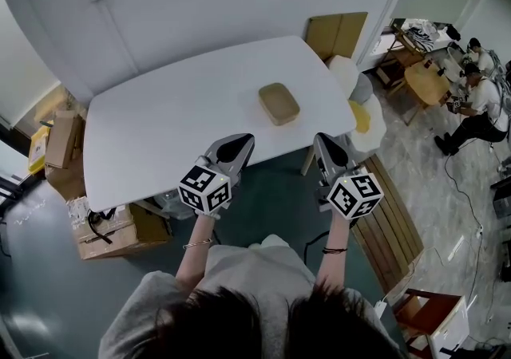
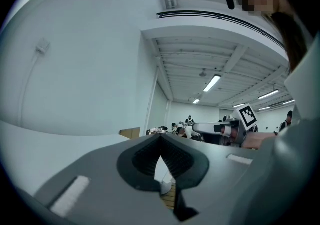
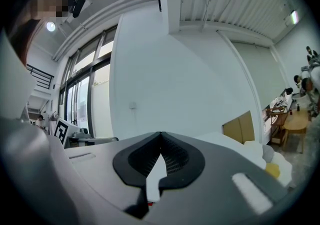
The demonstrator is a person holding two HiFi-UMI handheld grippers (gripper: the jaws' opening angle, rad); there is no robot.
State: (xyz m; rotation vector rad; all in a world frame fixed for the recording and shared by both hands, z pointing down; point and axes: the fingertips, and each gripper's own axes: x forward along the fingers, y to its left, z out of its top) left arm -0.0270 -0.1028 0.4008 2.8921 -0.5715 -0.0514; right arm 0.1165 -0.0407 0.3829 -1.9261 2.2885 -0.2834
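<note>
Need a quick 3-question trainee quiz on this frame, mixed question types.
1. True or false: the left claw is shut with nothing in it.
2. What lies on the white table? A) a tan dish B) a red mug C) a laptop
3. Short answer: does the right claw touch the tan dish?

Key: 1 true; 2 A; 3 no, it is held clear of it, near the table's near edge.

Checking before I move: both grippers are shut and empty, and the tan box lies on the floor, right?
No: the box lies on the table, per the head view. Left gripper and right gripper are shut and empty.
</note>
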